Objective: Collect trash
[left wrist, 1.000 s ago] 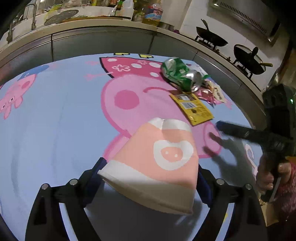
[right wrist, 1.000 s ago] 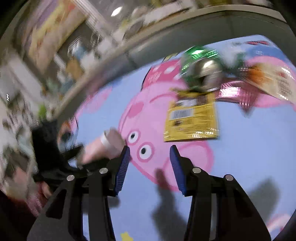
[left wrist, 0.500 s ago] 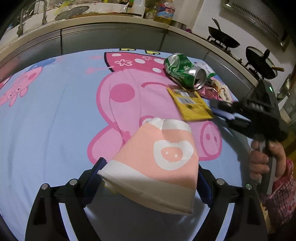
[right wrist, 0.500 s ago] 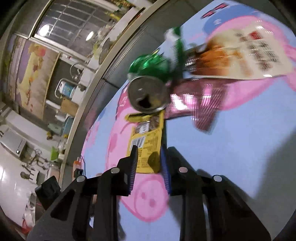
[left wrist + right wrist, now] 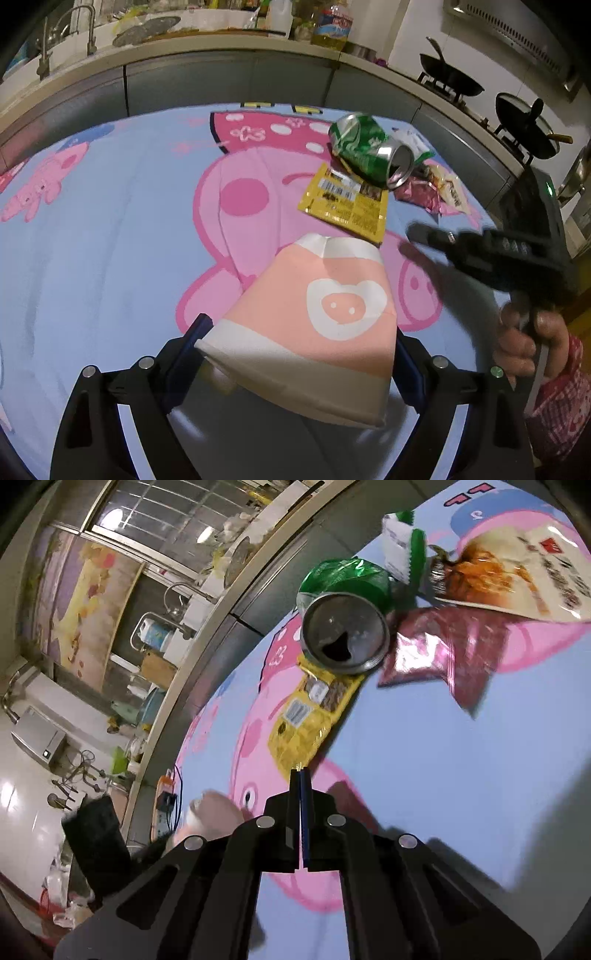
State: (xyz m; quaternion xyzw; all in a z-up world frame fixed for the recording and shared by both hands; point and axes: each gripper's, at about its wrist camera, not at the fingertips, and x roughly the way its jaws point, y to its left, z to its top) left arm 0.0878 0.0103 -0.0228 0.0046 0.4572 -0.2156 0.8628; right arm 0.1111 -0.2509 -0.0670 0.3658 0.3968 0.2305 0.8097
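The left hand-held gripper [image 5: 299, 354] clamps one pink cup [image 5: 314, 325], mouth tilted to receive trash. The right hand-held gripper [image 5: 300, 775], jaws just closed, pinches the yellow sachet's [image 5: 306, 716] corner on the worktop [image 5: 443, 757]. One can [image 5: 343, 627] and three other wrappers remain.

The left hand-held gripper [image 5: 299, 354] angles downward, its jaws spread wide. The right hand-held gripper [image 5: 300, 775] has just closed, fingers pressed flat together, tips at a packet's corner. A hand [image 5: 524, 332] in a checked sleeve grips its handle.
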